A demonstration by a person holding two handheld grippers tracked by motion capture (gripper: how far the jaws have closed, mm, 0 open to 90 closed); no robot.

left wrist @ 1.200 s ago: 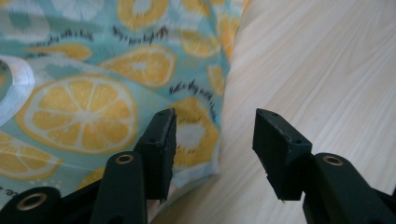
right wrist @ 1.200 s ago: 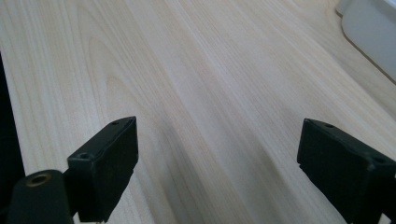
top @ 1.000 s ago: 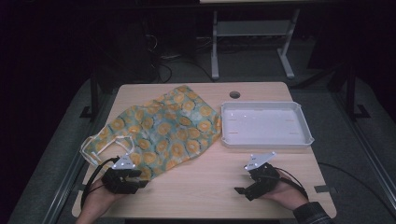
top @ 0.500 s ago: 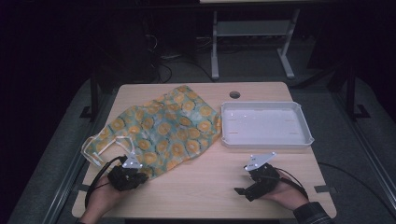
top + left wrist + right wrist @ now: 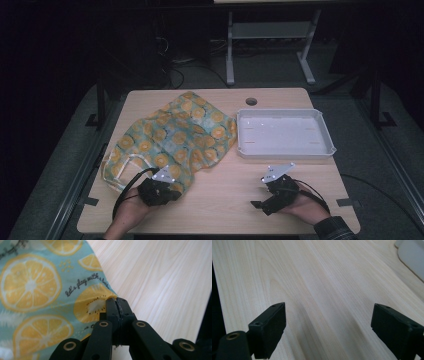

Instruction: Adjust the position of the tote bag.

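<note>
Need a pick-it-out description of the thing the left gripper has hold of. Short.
On the wooden table, left of the white tray, lies a flat fabric bag. The left gripper is shut on its near edge. It is teal, printed with orange citrus slices, with pale handles.

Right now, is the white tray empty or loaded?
Empty. The white tray shows a bare floor in the high view, and the lemon-print bag lies on the table beside it.

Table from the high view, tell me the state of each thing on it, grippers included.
Teal cloth bag with orange-slice print: lying flat, rumpled, near corner pinched.
White rectangular plastic tray: upright, nothing in it.
Left gripper: jaws just closed, shut on the bag's edge.
Right gripper: open, over bare wood, holding nothing.
</note>
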